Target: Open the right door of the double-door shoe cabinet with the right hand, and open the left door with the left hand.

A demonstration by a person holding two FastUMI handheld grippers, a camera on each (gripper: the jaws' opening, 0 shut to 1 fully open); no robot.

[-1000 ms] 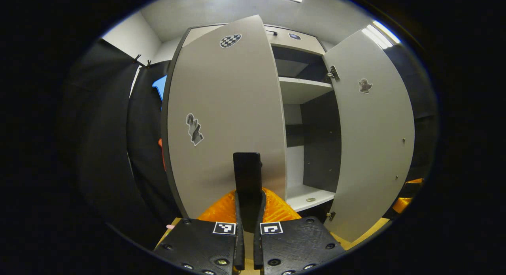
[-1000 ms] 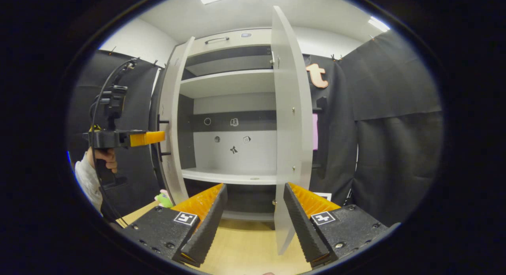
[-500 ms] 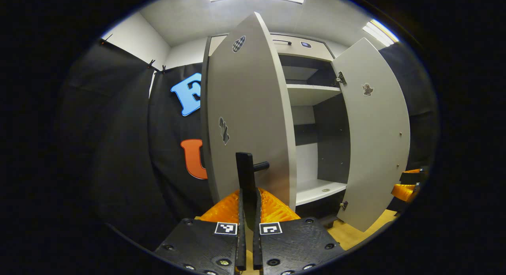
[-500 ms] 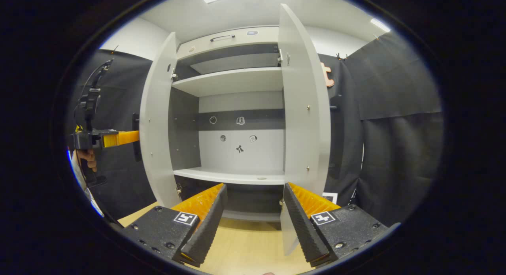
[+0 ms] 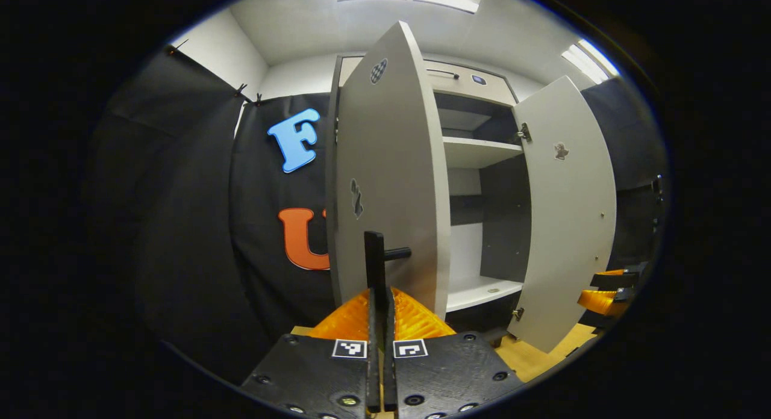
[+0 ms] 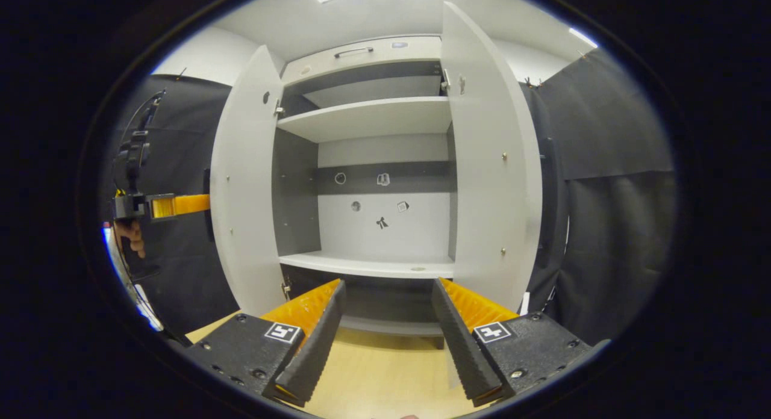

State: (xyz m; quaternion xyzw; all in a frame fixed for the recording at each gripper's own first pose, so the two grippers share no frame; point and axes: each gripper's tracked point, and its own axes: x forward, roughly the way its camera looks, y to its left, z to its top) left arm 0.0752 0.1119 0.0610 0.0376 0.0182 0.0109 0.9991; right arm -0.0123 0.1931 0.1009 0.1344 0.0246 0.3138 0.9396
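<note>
Left gripper (image 5: 378, 298) clamped on the left door's (image 5: 385, 184) upright black handle (image 5: 374, 263) straight ahead; right gripper (image 6: 385, 322) gapes, holding nothing

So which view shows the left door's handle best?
The left gripper view: the handle stands close, clamped between the left gripper fingers. In the right gripper view it is a dark strip behind the left door.
</note>
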